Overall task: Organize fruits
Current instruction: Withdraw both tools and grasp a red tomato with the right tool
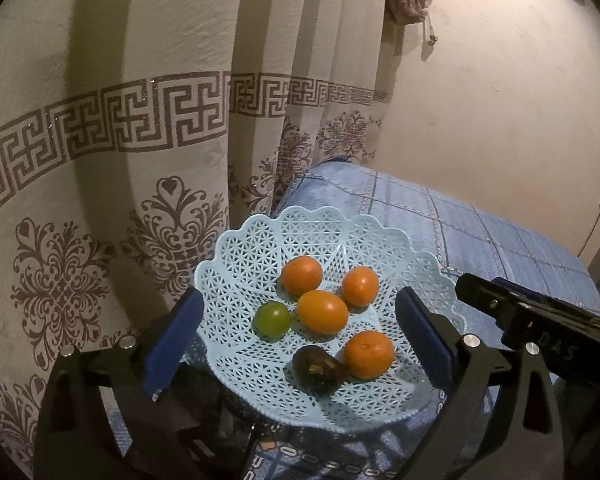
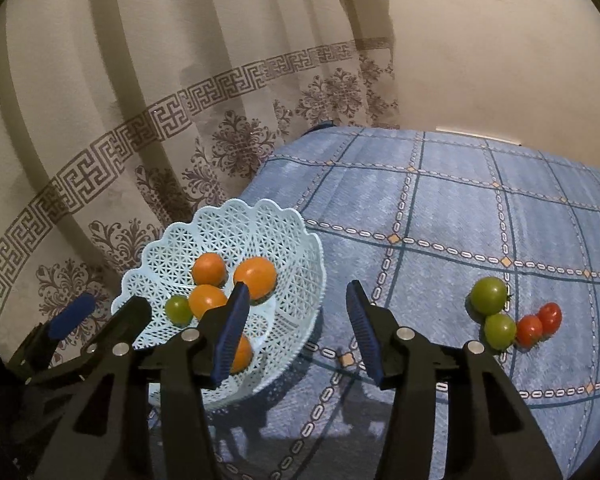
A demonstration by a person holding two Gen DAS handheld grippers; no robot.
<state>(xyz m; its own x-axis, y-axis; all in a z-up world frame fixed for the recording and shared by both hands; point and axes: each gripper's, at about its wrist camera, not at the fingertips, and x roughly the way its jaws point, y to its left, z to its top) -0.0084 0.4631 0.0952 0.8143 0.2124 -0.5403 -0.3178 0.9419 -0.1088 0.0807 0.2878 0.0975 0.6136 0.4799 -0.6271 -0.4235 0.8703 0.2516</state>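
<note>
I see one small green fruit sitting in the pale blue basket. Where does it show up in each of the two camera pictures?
Left wrist view: the green fruit in the basket lies at lower centre, left of the oval orange fruit.
Right wrist view: it sits at lower left, left of the right gripper's blue finger.
Shared landmark: the scalloped rim of the pale blue basket.

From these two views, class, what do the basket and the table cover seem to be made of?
Basket: pale blue moulded plastic, likely; rigid openwork lattice, scalloped rim, slight sheen. Table cover: probably woven cloth or printed vinyl; blue checks, matte, draping over the edge.
</note>
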